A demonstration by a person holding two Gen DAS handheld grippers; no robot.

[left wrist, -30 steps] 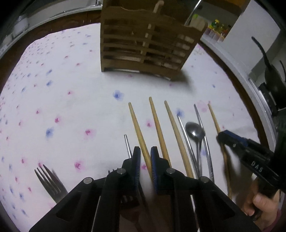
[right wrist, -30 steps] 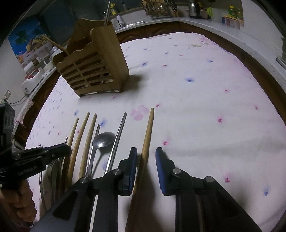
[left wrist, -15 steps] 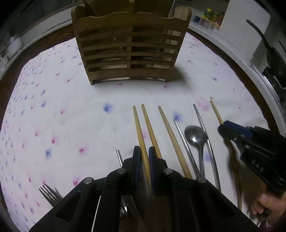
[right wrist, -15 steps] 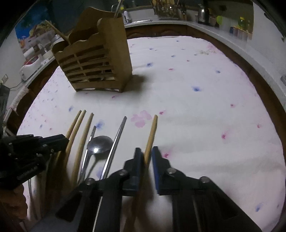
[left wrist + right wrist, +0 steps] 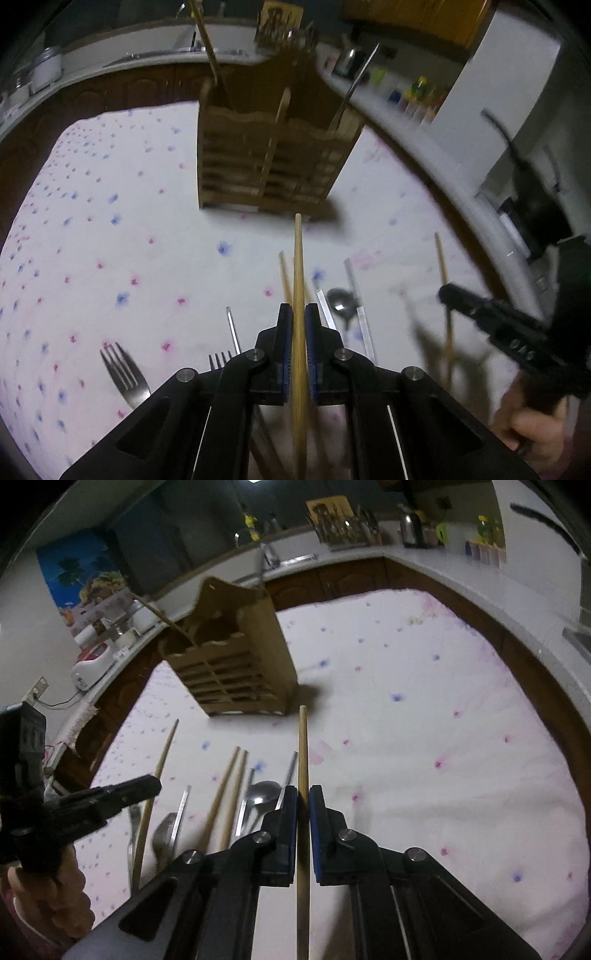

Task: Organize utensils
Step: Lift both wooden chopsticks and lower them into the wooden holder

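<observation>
My left gripper (image 5: 299, 317) is shut on a wooden chopstick (image 5: 298, 273) and holds it above the cloth, tip toward the wooden utensil holder (image 5: 273, 162). My right gripper (image 5: 303, 801) is shut on another wooden chopstick (image 5: 303, 753), lifted, pointing at the holder (image 5: 236, 664). The right gripper also shows at the right of the left wrist view (image 5: 495, 317), with its chopstick (image 5: 443, 280). The left gripper shows at the left of the right wrist view (image 5: 110, 797). More chopsticks (image 5: 225, 794), spoons (image 5: 258, 794) and forks (image 5: 123, 373) lie on the cloth.
The table has a white floral cloth (image 5: 424, 738). The holder has a chopstick (image 5: 207, 48) and a metal utensil (image 5: 354, 88) standing in it. A kitchen counter (image 5: 424, 554) with a kettle and bottles runs behind the table.
Both grippers have lifted off the cloth, each carrying its chopstick up. The right gripper went from open around its chopstick to shut on it. The views now tilt up toward the holder.
</observation>
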